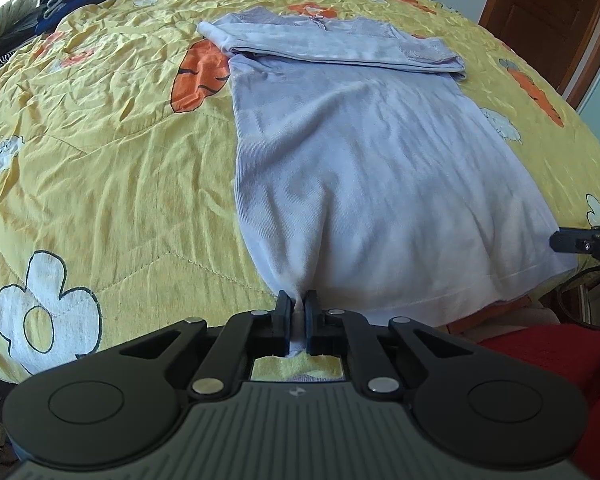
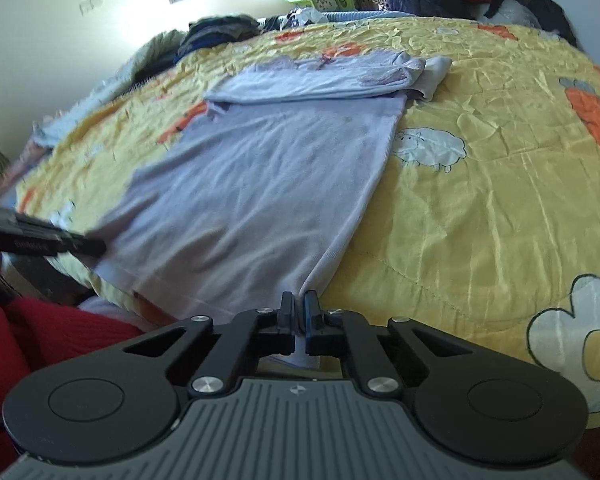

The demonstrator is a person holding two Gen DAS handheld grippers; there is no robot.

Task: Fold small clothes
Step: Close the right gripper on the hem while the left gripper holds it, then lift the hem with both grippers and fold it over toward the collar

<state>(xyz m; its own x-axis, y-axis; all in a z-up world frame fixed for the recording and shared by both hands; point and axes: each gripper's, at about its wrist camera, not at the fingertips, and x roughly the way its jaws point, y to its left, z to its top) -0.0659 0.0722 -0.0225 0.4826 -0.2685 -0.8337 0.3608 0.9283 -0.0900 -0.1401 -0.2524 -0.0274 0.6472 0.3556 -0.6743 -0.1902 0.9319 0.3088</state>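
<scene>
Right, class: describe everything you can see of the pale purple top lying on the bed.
The top is pale lilac, a thin ribbed knit by the look of it, softly creased. It lies flat on the yellow quilt, hem nearest the cameras. Its far end is covered by the sleeves, folded across the chest in a band, with a small detail at the neckline. The left claw is shut on one hem corner and the right claw on the other, puckering the cloth there.
</scene>
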